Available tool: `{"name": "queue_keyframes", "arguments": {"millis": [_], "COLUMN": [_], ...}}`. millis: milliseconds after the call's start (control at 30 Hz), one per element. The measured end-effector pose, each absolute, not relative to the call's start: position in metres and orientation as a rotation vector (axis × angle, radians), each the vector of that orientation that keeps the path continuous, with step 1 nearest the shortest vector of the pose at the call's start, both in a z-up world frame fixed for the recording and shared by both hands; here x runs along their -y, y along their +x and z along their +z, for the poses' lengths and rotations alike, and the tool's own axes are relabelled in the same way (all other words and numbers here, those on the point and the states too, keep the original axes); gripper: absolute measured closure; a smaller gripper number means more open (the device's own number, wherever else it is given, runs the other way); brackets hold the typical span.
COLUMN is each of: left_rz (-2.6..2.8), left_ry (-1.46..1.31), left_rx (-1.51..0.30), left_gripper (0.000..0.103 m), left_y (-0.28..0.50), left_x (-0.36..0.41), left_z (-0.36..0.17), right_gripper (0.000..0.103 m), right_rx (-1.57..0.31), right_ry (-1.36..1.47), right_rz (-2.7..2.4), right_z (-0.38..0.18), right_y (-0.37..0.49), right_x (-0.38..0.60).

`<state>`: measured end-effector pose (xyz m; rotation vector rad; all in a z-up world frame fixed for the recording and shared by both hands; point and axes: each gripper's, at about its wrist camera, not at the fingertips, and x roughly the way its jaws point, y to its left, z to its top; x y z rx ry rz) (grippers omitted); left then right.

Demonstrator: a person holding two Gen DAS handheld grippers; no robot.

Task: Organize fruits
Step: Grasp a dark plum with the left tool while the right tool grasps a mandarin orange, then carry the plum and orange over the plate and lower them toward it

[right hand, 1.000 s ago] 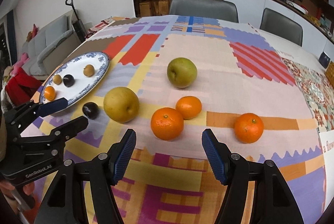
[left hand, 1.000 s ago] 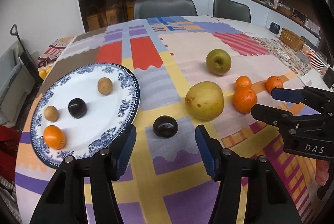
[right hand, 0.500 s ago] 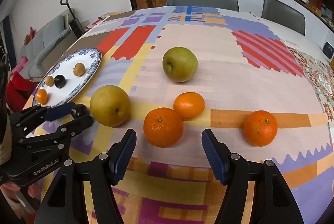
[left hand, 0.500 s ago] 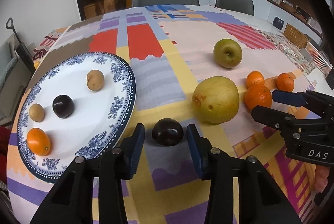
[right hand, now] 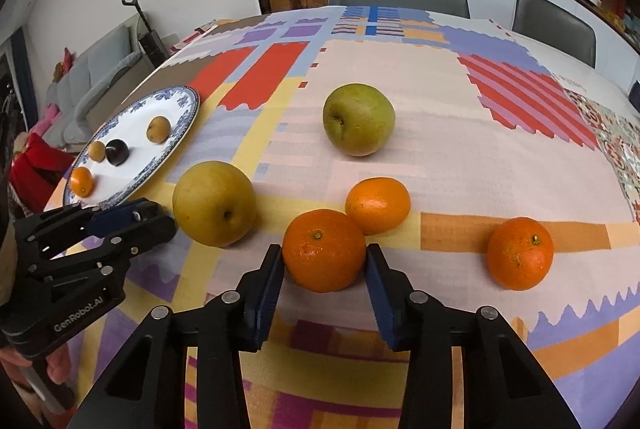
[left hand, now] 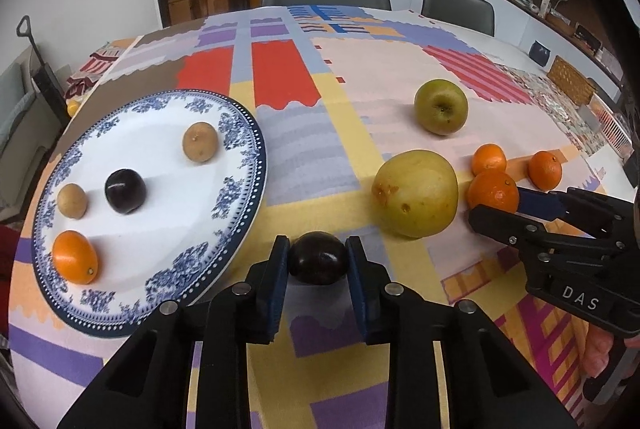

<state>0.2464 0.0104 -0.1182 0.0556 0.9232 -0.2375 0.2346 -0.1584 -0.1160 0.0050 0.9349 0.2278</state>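
Left hand-held gripper [left hand: 318, 261] clamped on plum [left hand: 318, 257]

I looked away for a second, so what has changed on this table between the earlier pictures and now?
Both grippers came closer to the fruit and have just been closing. The left gripper now clamps the dark plum beside the plate. The right gripper has its pads against the nearest orange. Both fruits sit on the cloth, not yet lifted. The pear, apple, other oranges and the fruit on the plate stayed put.
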Motion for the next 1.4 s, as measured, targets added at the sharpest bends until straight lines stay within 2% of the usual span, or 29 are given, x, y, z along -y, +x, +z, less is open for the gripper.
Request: {"name": "queue_keyframes", "arguments": {"millis": [400,867,1400], "left_rz": [-0.213,-0.142,-0.059], "left_ry": [0.037,0.008,0.015], "left_rx": [-0.9,-0.813,-0.77], "left_gripper": [0.075,0.075,0.075], "left_y": [0.219,0.183,0.208], "left_x": [-0.016,-0.059,-0.12], "left_z": [-0.091,-0.047,-0.031], "right_gripper": [0.061,0.061,0.061], "right_rx": [-0.852,-0.749,-0.73], "right_ry": [-0.007,-0.043,-0.065], "right_rz": [0.29,0.427,0.54], "right_z": [-0.082,-0.036,-0.015], "right_y": [0.208,0.187,0.222], "right_x": [0.148,0.104,0.037]}}
